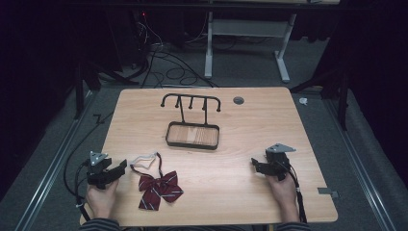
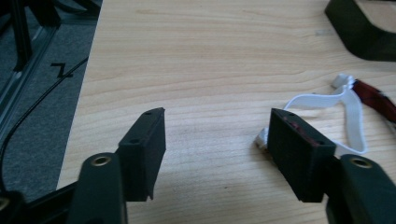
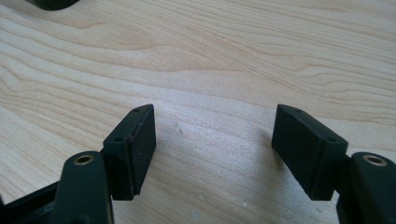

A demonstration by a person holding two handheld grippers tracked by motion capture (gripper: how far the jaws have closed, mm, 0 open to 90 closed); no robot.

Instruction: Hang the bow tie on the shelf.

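A dark red striped bow tie (image 1: 159,189) lies on the wooden table (image 1: 250,115) near its front left, and its white strap (image 1: 143,160) loops out toward the back. In the left gripper view that white strap (image 2: 348,105) lies just beyond the right jaw. My left gripper (image 1: 121,167) rests low at the table's left front, open, with bare wood between its jaws (image 2: 217,140). On the right side my right gripper (image 1: 254,164) also stands open over bare wood (image 3: 212,135).
A black hanger stand (image 1: 191,103) with several hooks rises from a dark-rimmed tray (image 1: 193,144) at the table's middle back. A round cable port (image 1: 238,100) sits behind it. Cables and a desk frame (image 1: 248,33) lie on the floor beyond.
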